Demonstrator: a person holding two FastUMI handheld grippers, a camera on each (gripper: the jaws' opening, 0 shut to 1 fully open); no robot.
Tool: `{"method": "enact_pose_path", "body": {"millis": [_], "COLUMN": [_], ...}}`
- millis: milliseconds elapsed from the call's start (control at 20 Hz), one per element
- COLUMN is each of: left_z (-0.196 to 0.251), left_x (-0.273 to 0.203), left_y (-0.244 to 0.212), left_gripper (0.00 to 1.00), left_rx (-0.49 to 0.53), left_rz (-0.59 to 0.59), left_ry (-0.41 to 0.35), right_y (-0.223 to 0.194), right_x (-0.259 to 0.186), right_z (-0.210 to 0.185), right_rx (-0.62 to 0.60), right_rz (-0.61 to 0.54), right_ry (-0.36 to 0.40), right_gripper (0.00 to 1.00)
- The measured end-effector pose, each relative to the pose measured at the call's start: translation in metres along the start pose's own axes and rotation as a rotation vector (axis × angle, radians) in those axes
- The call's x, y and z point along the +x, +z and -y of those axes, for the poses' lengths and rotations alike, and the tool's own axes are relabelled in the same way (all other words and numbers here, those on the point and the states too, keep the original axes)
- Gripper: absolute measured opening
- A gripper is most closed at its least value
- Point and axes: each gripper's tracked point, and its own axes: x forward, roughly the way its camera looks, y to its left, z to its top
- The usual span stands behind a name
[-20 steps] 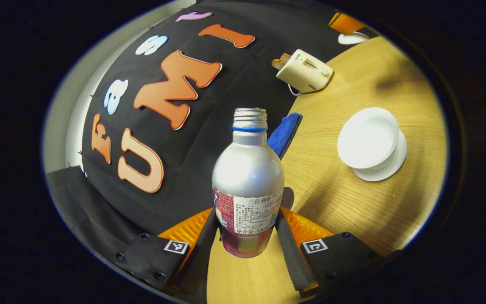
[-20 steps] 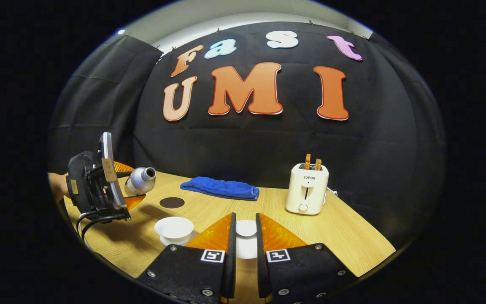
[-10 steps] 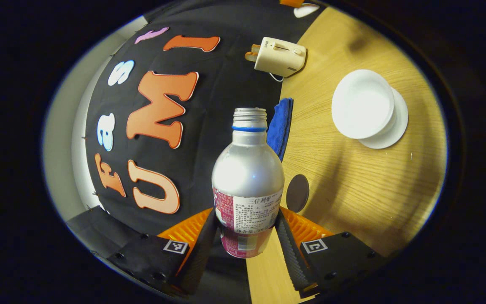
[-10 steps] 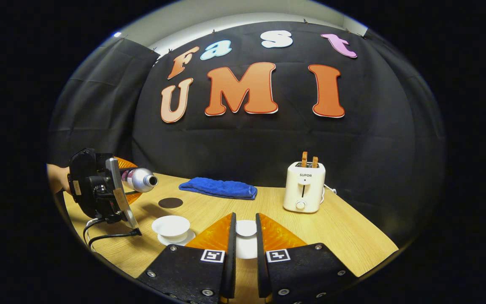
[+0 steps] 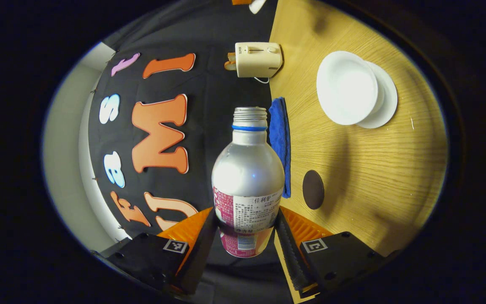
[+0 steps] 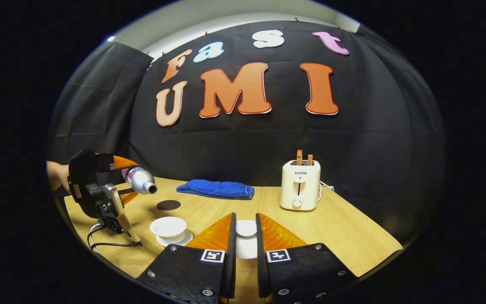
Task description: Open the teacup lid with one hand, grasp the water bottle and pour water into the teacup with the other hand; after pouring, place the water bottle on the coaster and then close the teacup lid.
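While the left gripper (image 5: 246, 230) clamps the water bottle (image 5: 248, 181) tilted above the table (image 5: 373, 169), the right gripper (image 6: 245, 240) pinches the teacup lid (image 6: 246, 228); beyond sits the open teacup (image 6: 168, 227), then the coaster (image 6: 168, 205).

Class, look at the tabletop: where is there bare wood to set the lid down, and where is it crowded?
Bare wood lies right of the toaster towards the table's right edge, and between the blue towel and the right gripper. The left end is crowded: teacup, dark coaster, and the left gripper tilting the bottle above.
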Motion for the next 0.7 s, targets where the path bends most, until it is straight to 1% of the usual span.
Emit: {"method": "enact_pose_path", "body": {"millis": [50, 150, 200, 250, 300, 400, 450, 550, 600, 650, 700], "left_z": [-0.003, -0.005, -0.007, -0.007, -0.008, -0.009, -0.010, -0.010, -0.010, -0.012, -0.014], "left_x": [0.000, 0.001, 0.001, 0.000, -0.001, 0.000, 0.000, -0.001, -0.002, -0.001, -0.001], "left_y": [0.000, 0.003, 0.004, 0.005, 0.005, 0.004, 0.005, 0.005, 0.005, 0.005, 0.006], "left_gripper": [0.80, 0.80, 0.80, 0.83, 0.83, 0.83, 0.80, 0.86, 0.80, 0.80, 0.83], "left_rx": [0.021, 0.066, 0.098, 0.128, 0.144, 0.164, 0.177, 0.201, 0.210, 0.217, 0.228], "left_rz": [0.005, 0.017, 0.026, 0.031, 0.034, 0.038, 0.042, 0.048, 0.050, 0.053, 0.056], "left_ry": [0.007, 0.018, 0.027, 0.038, 0.044, 0.043, 0.048, 0.060, 0.062, 0.065, 0.075], "right_y": [-0.002, -0.001, -0.002, -0.002, -0.003, -0.003, -0.005, -0.006, -0.006, -0.006, -0.006], "right_x": [0.000, -0.001, -0.002, -0.003, -0.003, -0.004, -0.004, -0.006, -0.006, -0.007, -0.007], "right_z": [0.002, 0.005, 0.007, 0.009, 0.011, 0.013, 0.014, 0.015, 0.016, 0.016, 0.016], "right_rx": [0.006, 0.007, 0.005, 0.006, 0.011, 0.016, 0.014, 0.008, 0.008, 0.009, 0.010], "right_rz": [0.001, 0.003, 0.003, 0.005, 0.004, 0.004, 0.003, 0.001, 0.002, 0.003, 0.005], "right_ry": [-0.005, -0.014, -0.016, -0.021, -0.023, -0.025, -0.027, -0.031, -0.034, -0.031, -0.032], "right_gripper": [0.22, 0.22, 0.22, 0.22, 0.22, 0.22, 0.22, 0.22, 0.22, 0.22, 0.22]}}
